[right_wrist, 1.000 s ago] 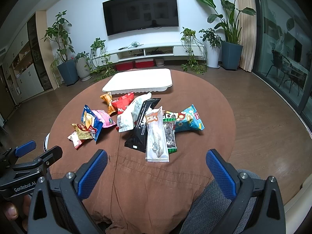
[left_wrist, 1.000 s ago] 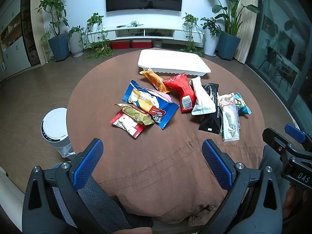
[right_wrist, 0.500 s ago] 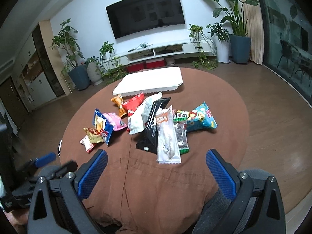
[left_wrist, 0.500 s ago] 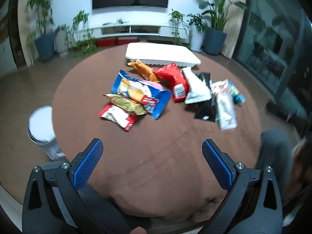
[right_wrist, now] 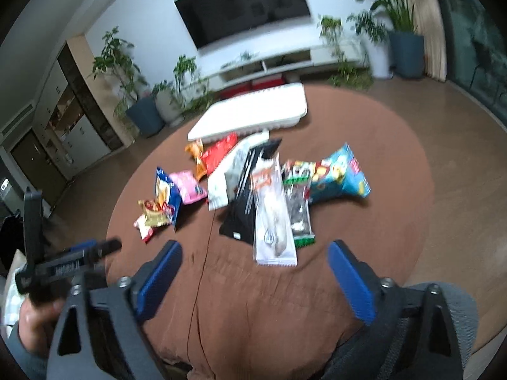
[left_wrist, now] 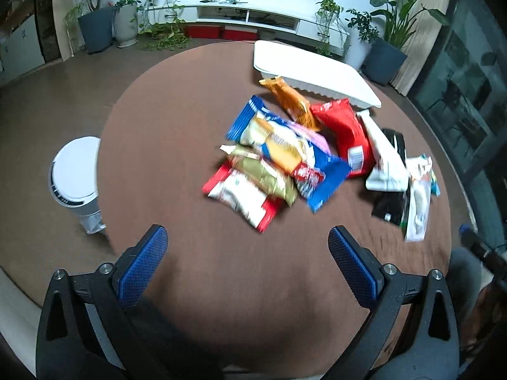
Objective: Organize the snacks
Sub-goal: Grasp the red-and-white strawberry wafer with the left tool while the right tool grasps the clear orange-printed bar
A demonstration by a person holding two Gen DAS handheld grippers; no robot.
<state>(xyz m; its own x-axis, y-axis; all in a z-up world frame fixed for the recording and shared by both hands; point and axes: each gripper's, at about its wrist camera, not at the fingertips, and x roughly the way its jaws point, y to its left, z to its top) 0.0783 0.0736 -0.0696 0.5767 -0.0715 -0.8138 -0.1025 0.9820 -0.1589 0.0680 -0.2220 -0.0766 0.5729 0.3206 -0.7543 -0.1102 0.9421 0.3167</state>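
Left wrist: left tongs wide, empty; snack pile ahead, apart. Right tongs wide, blurred, seemingly near white packet.

From my remote seat: a living room with a wall-mounted television on a white wall above a low white media console. Potted plants line the wall, wood floor surrounds a round brown-covered table, and a white bin stands beside it. Glass doors darken one side.
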